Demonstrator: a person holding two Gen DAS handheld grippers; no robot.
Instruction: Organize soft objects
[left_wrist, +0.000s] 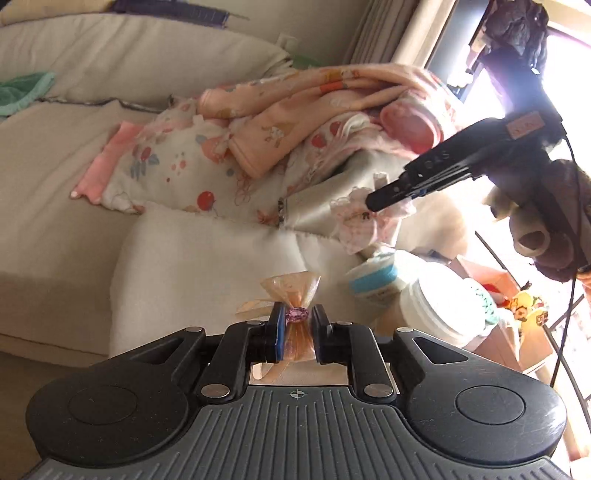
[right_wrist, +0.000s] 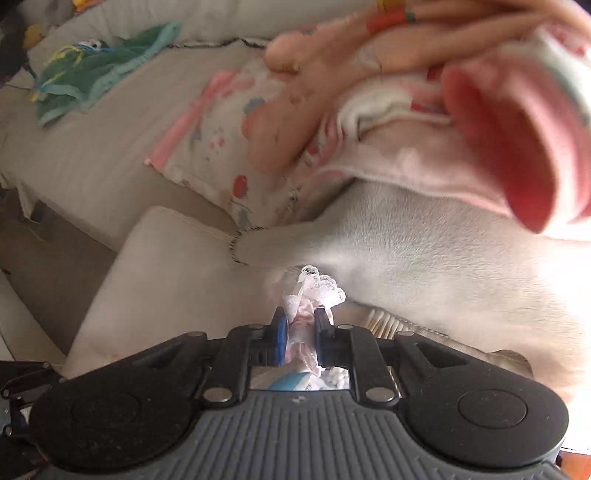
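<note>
Left tongs (left_wrist: 295, 326) are clenching an orange bow (left_wrist: 291, 291); right tongs (right_wrist: 300, 328) are gripping a lace piece (right_wrist: 317, 290), nearer the clothes pile (left_wrist: 295, 122) ahead.

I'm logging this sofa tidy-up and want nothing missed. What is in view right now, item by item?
sheer orange organza bow with pink gem: one, orange, clamped in the left hand-held gripper
white lace-trimmed pink cloth: one, white and pink, clamped in the right hand-held gripper
heap of pink and peach printed baby blankets: one heap, on the sofa
teal knitted cloth: one, teal, far end of the sofa seat
beige fabric sofa: one, beige, under everything
white plastic tub: one, white, beside the sofa
brown plush toy: one, brown, at the right edge
left hand-held gripper: shut on the bow
right hand-held gripper: shut on the lace cloth
</note>
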